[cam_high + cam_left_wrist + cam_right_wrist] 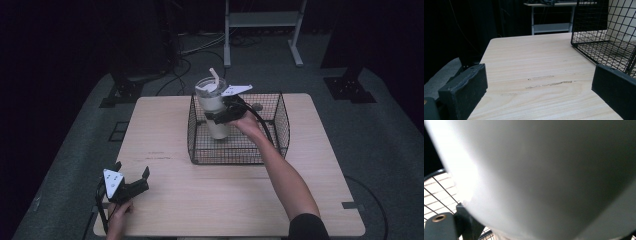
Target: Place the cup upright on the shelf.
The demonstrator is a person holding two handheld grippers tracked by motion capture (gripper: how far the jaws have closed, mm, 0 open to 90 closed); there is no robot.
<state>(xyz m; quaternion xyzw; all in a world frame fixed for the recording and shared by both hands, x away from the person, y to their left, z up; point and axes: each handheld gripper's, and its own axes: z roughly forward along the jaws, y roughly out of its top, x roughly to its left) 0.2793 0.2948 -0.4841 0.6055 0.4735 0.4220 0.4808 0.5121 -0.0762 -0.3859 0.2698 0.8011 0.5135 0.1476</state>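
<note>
A tall white tumbler (214,111) with a clear lid and a straw stands upright inside a black wire basket (280,131) at the back middle of the table. My right gripper (223,116) is shut on the tumbler's side, about halfway up. In the right gripper view the tumbler's white wall (549,175) presses right up against the camera. My left gripper (134,179) rests open near the table's front left corner, nothing between its fingers (464,87). Beyond it, the left gripper view shows the basket's near corner (584,32).
The wooden table (165,145) has faint scuff marks (549,83) in front of the left gripper. A white metal frame (262,22) and cables lie on the floor behind the table. Dark stands flank the back corners.
</note>
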